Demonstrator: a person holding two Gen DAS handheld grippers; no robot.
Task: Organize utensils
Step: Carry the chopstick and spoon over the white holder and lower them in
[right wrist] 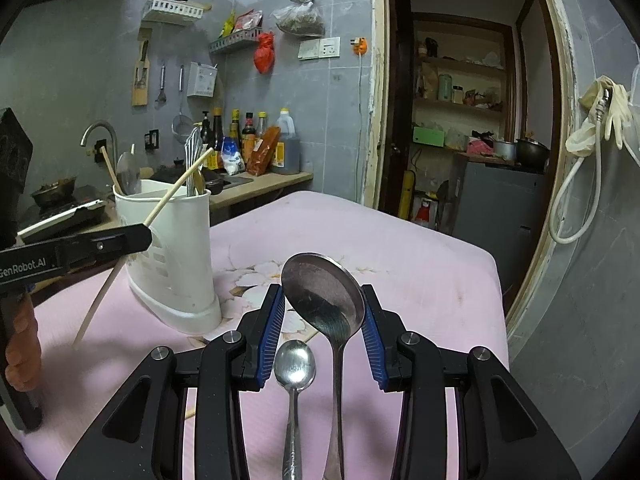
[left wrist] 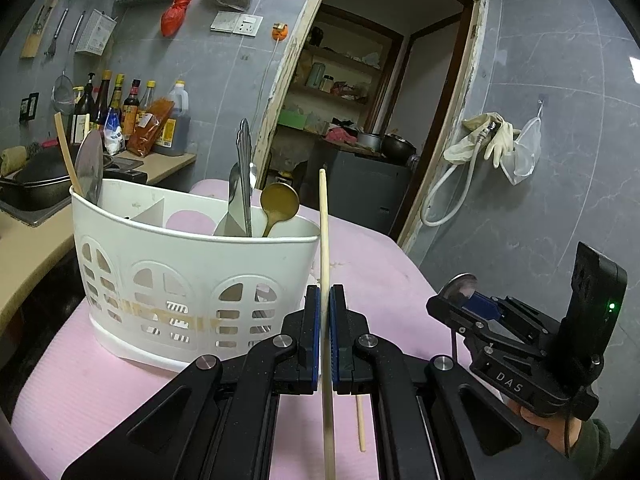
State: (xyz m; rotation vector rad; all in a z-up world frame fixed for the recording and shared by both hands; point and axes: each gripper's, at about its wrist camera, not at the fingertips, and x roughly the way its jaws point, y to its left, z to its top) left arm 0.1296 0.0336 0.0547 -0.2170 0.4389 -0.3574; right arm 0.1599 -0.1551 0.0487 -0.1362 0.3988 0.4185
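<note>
My left gripper (left wrist: 325,300) is shut on a pale wooden chopstick (left wrist: 325,240), held upright just right of the white utensil caddy (left wrist: 192,276). The caddy holds metal utensils (left wrist: 240,184), a gold spoon (left wrist: 279,200) and a chopstick (left wrist: 66,152). A second chopstick (left wrist: 361,424) lies on the pink mat. My right gripper (right wrist: 324,312) is open; its jaws stand either side of a large metal spoon (right wrist: 324,296). A small metal spoon (right wrist: 295,368) lies left of it. The left gripper (right wrist: 132,238), held chopstick (right wrist: 180,184) and caddy (right wrist: 176,248) show at left.
The pink mat (left wrist: 380,264) covers a table with its edges close on the right (right wrist: 492,280). A counter with a pan (left wrist: 36,180), bottles (left wrist: 120,112) and a sink tap (right wrist: 98,132) lies left. An open doorway (right wrist: 460,120) is behind; a hose and gloves (left wrist: 480,140) hang right.
</note>
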